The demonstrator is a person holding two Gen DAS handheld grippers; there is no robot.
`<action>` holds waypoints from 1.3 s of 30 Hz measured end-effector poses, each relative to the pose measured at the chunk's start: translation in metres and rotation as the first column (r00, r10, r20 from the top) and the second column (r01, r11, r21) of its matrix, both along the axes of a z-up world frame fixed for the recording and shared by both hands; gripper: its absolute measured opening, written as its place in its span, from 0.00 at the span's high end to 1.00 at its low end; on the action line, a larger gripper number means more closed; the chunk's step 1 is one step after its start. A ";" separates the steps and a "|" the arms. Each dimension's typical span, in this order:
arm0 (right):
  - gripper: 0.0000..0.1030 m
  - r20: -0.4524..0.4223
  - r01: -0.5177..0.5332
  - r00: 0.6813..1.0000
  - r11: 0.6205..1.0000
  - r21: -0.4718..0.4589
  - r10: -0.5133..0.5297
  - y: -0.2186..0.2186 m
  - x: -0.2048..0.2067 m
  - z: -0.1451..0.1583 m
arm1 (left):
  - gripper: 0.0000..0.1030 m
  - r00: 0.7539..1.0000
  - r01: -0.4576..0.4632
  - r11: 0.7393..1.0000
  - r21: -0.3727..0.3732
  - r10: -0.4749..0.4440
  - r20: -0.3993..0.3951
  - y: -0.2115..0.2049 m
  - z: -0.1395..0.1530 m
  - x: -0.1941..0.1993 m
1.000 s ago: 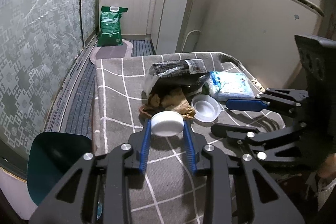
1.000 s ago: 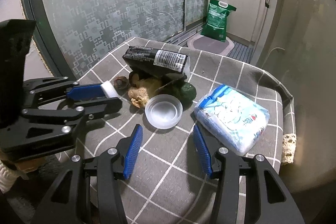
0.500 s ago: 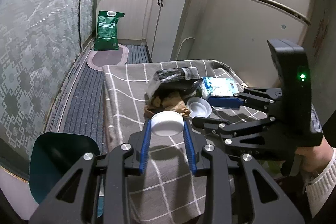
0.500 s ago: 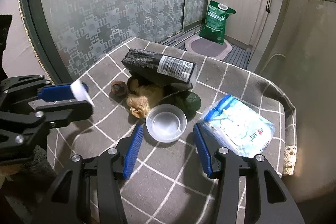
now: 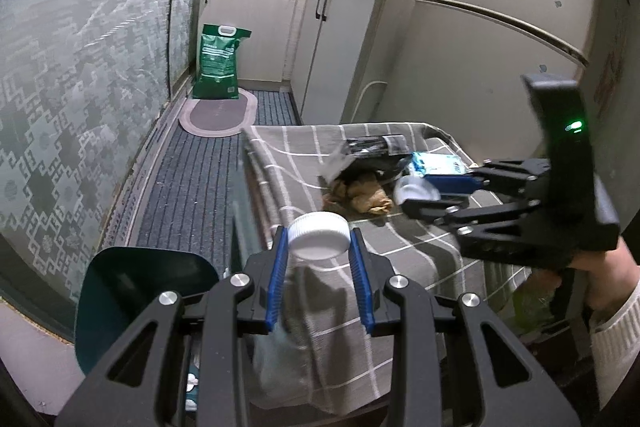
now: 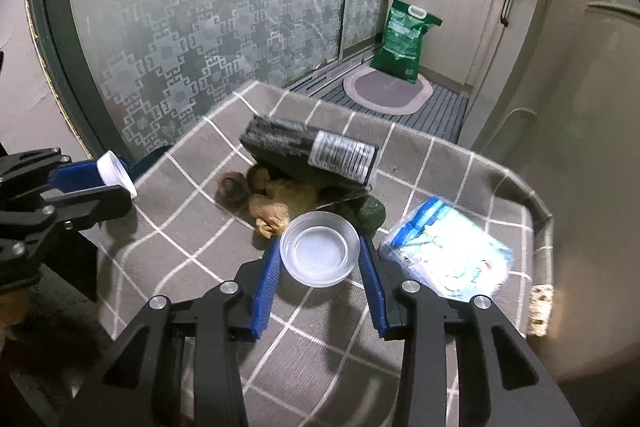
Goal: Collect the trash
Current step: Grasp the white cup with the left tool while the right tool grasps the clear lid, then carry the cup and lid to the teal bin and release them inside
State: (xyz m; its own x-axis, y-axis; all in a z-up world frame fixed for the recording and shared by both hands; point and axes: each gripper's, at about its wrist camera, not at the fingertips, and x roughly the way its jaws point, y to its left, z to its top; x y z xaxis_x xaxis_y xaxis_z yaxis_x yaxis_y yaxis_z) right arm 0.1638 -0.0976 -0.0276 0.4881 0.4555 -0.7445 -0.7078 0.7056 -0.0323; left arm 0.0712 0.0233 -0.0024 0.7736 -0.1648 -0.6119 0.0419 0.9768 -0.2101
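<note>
Your left gripper [image 5: 319, 269] has its jaws clamped on the white-capped clear bottle [image 5: 318, 235], held off the bench [image 6: 192, 227] edge. Your right gripper [image 6: 319, 287] sits with jaws released around the clear plastic bowl [image 6: 319, 248], next to the brown scraps [image 6: 276, 203].

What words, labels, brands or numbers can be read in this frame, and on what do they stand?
None can be read for certain.
Black package: white barcode label, print too small.
Blue and white pack: printed lettering, blurred.
Green bag: white print, too small.
Fridge: red marks and a blue sheet on the side, illegible.
White-capped bottle in the left gripper: no text visible.
Clear dish: no text.
</note>
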 end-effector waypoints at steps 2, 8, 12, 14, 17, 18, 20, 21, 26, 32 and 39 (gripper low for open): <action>0.62 0.008 0.000 1.000 1.000 0.005 0.000 -0.001 -0.005 0.006 | 0.68 1.000 -0.013 1.000 -0.002 0.013 0.006 0.007 0.001 -0.005; 0.62 0.041 -0.031 0.999 0.999 0.024 0.030 0.012 -0.023 0.024 | 0.68 0.997 -0.076 0.997 -0.016 0.076 0.014 0.034 0.004 -0.016; 0.62 0.054 -0.061 0.997 0.997 0.052 0.059 0.027 -0.031 0.034 | 0.68 0.994 -0.111 0.994 -0.019 0.111 0.005 0.051 0.000 -0.022; 0.62 0.054 -0.079 0.996 0.995 0.060 0.076 0.035 -0.032 0.036 | 0.68 0.992 -0.125 0.992 -0.012 0.125 -0.006 0.060 -0.004 -0.024; 0.62 0.054 -0.106 0.993 0.992 0.064 0.102 0.051 -0.035 0.038 | 0.68 0.988 -0.150 0.989 -0.001 0.150 -0.032 0.073 -0.014 -0.025; 0.62 0.054 -0.116 0.992 0.991 0.066 0.112 0.057 -0.037 0.038 | 0.68 0.986 -0.161 0.987 0.004 0.161 -0.043 0.079 -0.018 -0.026; 0.62 0.054 -0.133 0.990 0.989 0.072 0.129 0.066 -0.039 0.039 | 0.68 0.983 -0.177 0.984 0.006 0.177 -0.059 0.088 -0.024 -0.028; 0.62 0.053 -0.143 0.989 0.987 0.076 0.140 0.072 -0.040 0.040 | 0.68 0.980 -0.188 0.982 0.007 0.188 -0.072 0.094 -0.029 -0.029; 0.62 0.047 -0.184 0.982 0.980 0.077 0.181 0.098 -0.048 0.039 | 0.68 0.966 -0.225 0.974 0.020 0.226 -0.122 0.115 -0.051 -0.032; 0.62 0.023 -0.222 0.975 0.973 0.068 0.221 0.125 -0.055 0.030 | 0.68 0.949 -0.256 0.966 0.034 0.258 -0.178 0.135 -0.074 -0.035; 0.62 -0.023 -0.251 0.968 0.967 0.043 0.252 0.151 -0.058 0.013 | 0.68 0.941 -0.251 0.967 0.033 0.252 -0.227 0.147 -0.095 -0.038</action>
State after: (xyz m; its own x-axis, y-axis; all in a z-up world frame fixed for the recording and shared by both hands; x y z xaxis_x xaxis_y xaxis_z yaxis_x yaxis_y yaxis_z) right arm 0.1062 0.0536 -0.0143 0.3330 0.5901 -0.7354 -0.8628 0.5054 0.0148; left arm 0.0328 0.1702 -0.0969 0.6297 0.0193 -0.7766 -0.2538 0.9499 -0.1821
